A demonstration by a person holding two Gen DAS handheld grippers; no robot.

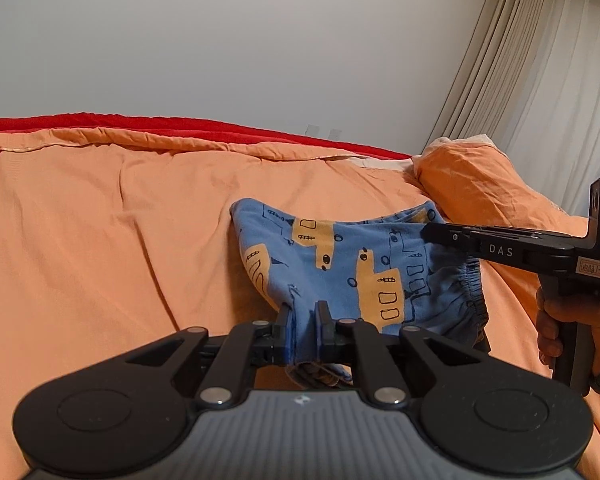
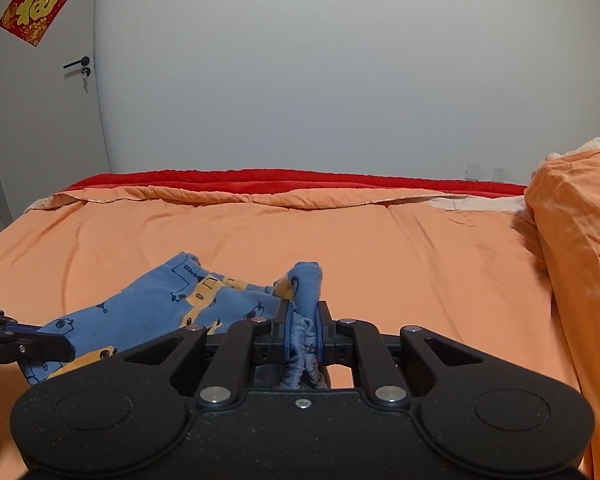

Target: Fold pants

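The pants (image 1: 340,268) are small, blue with orange vehicle prints, and hang stretched just above the orange bed sheet (image 1: 80,240). My left gripper (image 1: 303,310) is shut on one bunched edge of them. My right gripper (image 2: 303,308) is shut on the gathered elastic waistband of the pants (image 2: 160,308). In the left wrist view the right gripper (image 1: 430,232) reaches in from the right onto the fabric's far corner. In the right wrist view the left gripper (image 2: 66,346) comes in from the left edge.
An orange pillow (image 1: 472,184) lies at the right of the bed. A red blanket (image 2: 300,180) runs along the far edge by the grey wall. Curtains (image 1: 540,80) hang at the right. A door (image 2: 40,100) stands at the far left.
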